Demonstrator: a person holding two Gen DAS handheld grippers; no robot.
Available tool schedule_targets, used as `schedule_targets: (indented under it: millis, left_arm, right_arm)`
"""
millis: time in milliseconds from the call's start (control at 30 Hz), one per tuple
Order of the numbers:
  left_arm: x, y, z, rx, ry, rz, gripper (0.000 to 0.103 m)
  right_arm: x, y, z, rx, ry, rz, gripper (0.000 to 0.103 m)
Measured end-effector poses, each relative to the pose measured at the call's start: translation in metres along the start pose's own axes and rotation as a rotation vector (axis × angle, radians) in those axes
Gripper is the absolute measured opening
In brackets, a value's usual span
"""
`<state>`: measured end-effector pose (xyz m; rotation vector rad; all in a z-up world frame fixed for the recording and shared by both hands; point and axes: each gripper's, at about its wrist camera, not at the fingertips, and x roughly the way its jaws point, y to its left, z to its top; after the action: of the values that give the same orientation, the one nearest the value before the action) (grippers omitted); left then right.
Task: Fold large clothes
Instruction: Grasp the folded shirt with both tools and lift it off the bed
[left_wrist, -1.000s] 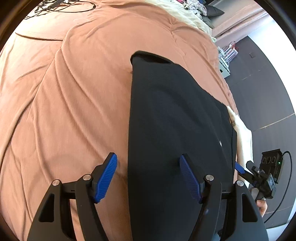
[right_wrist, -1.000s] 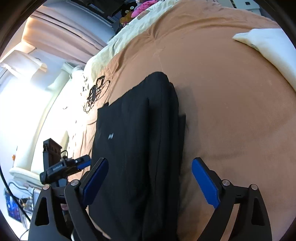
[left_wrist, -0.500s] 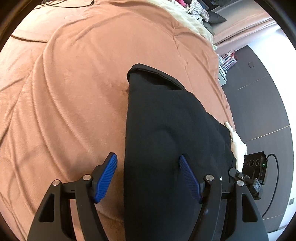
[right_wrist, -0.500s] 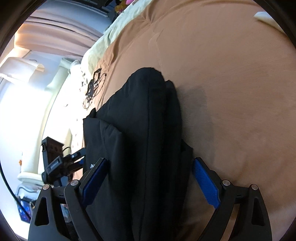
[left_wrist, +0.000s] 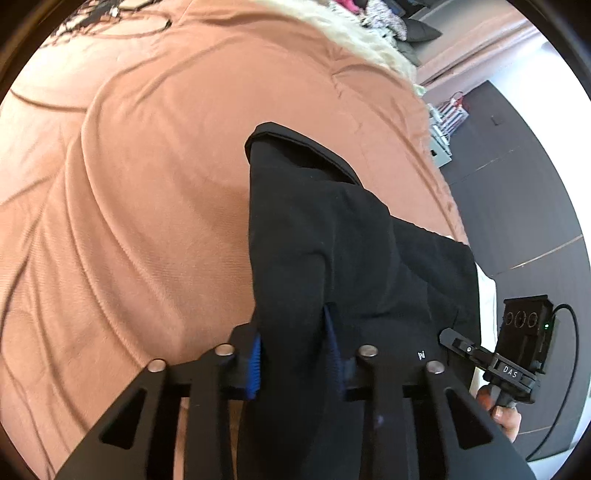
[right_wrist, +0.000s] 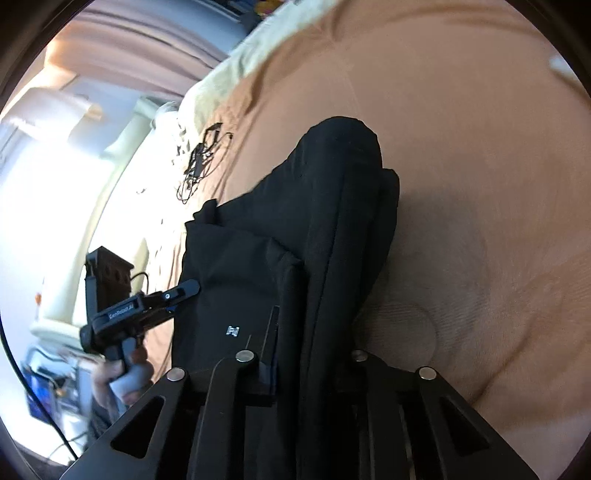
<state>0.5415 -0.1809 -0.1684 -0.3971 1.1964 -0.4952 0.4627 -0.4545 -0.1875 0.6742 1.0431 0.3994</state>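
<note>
Tongs (left_wrist: 293, 354) closing on soft, bunched black garment (left_wrist: 332, 229).

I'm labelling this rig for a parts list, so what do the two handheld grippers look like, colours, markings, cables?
Both are matte black. The left gripper has skeletal black linkage arms with silver pivot pins and ribbed blue finger pads. The right gripper has the same black arms and silver pins. Seen from the other side, each carries a black box on top with a thin black cable; white lettering marks the bodies.
</note>
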Motion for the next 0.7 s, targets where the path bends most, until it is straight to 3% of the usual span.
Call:
schedule_targets:
  millis: [467,700]
  left_arm:
    - [-0.121,-0.022,-0.026,0.038,-0.193,-0.097,0.022]
    - [-0.189,-0.013,-0.041,0.045,-0.293,-0.102,0.022]
  right_arm:
    - [-0.081,0.095,-0.027,-0.145,-0.145,0.032,0.016]
    - [-0.099,0.159,-0.037,-0.236,-0.190,0.076,0.016]
